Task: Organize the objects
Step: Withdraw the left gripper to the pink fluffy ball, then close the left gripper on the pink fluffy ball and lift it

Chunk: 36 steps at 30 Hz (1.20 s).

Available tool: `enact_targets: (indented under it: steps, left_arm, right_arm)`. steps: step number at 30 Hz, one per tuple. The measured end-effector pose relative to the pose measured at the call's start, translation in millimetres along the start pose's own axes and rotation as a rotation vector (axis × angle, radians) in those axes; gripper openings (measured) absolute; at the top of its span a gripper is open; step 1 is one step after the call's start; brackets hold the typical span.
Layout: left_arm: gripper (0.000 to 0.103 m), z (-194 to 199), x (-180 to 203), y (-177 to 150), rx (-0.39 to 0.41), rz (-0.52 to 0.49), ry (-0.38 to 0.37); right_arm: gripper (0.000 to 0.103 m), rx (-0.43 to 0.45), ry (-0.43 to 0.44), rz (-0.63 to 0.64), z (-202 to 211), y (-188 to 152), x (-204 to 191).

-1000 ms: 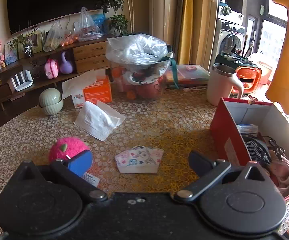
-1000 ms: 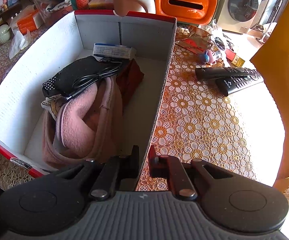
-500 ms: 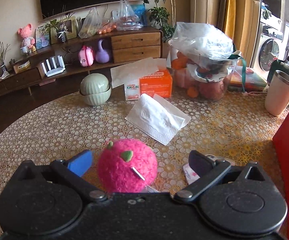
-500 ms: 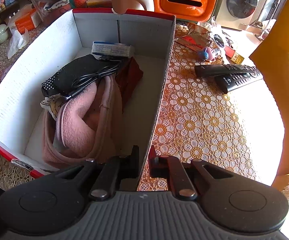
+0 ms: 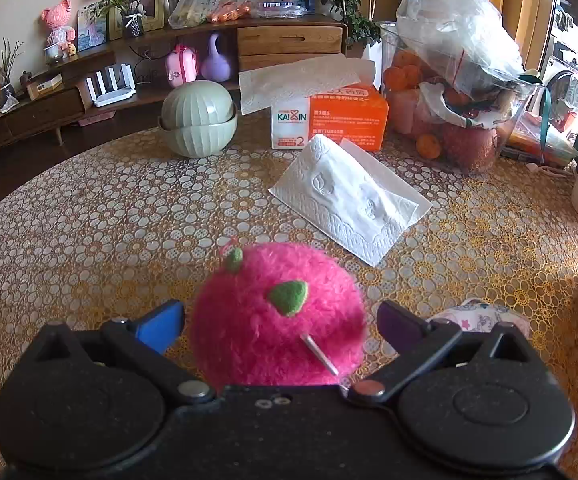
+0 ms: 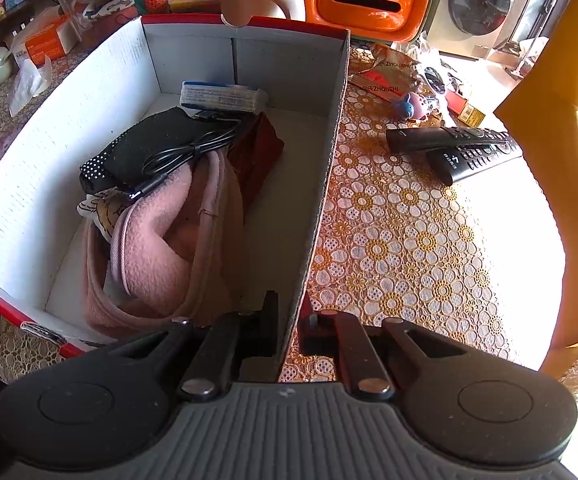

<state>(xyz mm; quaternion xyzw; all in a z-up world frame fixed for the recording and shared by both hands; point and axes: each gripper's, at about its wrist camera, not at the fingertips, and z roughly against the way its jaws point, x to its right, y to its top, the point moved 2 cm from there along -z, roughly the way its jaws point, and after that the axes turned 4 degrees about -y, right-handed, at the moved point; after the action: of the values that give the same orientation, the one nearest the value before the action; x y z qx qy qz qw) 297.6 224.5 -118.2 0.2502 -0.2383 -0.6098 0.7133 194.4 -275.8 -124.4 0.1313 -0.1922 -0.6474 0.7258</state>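
A fluffy pink ball (image 5: 277,316) with green felt leaves and a white tag lies on the lace tablecloth. My left gripper (image 5: 279,322) is open around it, blue pad on its left and dark pad on its right, a small gap showing on each side. A patterned face mask (image 5: 477,316) lies just right of that gripper. My right gripper (image 6: 291,316) is shut on the right wall of the red and white cardboard box (image 6: 325,176), one finger inside and one outside. In the box lie a pink fleece pouch (image 6: 161,248), a black item with a cable and a small packet.
A folded white tissue (image 5: 349,204), an orange tissue box (image 5: 329,120), a green lidded bowl (image 5: 197,120) and a fruit bowl under plastic (image 5: 457,100) stand beyond the ball. Two black remotes (image 6: 457,148), snack packets and an orange holder (image 6: 365,0) are right of the box.
My left gripper swung left and down from the face mask to the pink ball, which now sits between its open fingers. The right gripper and box stayed still.
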Motion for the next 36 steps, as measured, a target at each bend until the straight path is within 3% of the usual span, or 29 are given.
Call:
enact_targets:
  steps: [17,24,36]
  left_arm:
    - [0.078,1,9,-2,-0.017,-0.037,0.055]
    - [0.078,37,25,-4,0.008,-0.06,0.006]
    - [0.078,112,84,-12,0.027,-0.18,-0.108]
  right_arm:
    - [0.008,0.003,-0.006,-0.011,0,-1,0]
    - [0.008,0.009,-0.006,-0.002,1,-2,-1]
    - [0.008,0.021,0.007,-0.006,4,-4,-1]
